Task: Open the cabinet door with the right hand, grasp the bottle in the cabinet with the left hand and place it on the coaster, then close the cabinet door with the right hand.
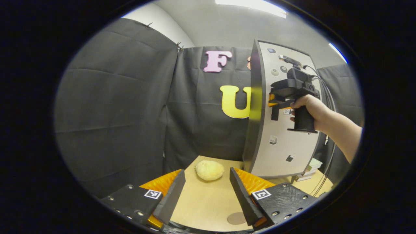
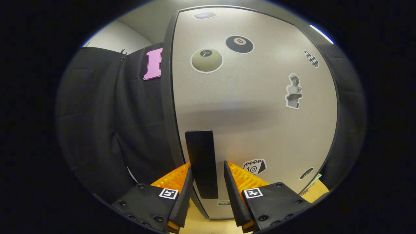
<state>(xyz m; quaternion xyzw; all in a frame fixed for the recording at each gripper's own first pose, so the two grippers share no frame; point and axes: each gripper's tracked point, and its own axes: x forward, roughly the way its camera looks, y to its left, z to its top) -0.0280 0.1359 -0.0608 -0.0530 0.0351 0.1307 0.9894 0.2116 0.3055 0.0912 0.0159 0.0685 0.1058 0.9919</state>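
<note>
A pale cabinet door (image 2: 260,113) with stickers carries a black upright handle (image 2: 201,156). My right gripper (image 2: 208,167) straddles that handle: the left finger touches it and a narrow gap shows at the right finger. In the left gripper view, a hand holds the right gripper (image 1: 273,104) against the cabinet (image 1: 282,143) at the door's left edge. My left gripper (image 1: 207,171) hangs open over the wooden table (image 1: 201,201), holding nothing. A round brown coaster (image 1: 236,218) lies on the table by its right finger. The door hides the cabinet's inside.
A yellowish round lump (image 1: 209,170) lies on the table left of the cabinet's foot. Cables (image 1: 326,97) run from the right gripper down past the cabinet. Small pale boxes (image 1: 310,169) sit at the cabinet's right foot. Black cloth walls close in behind and left.
</note>
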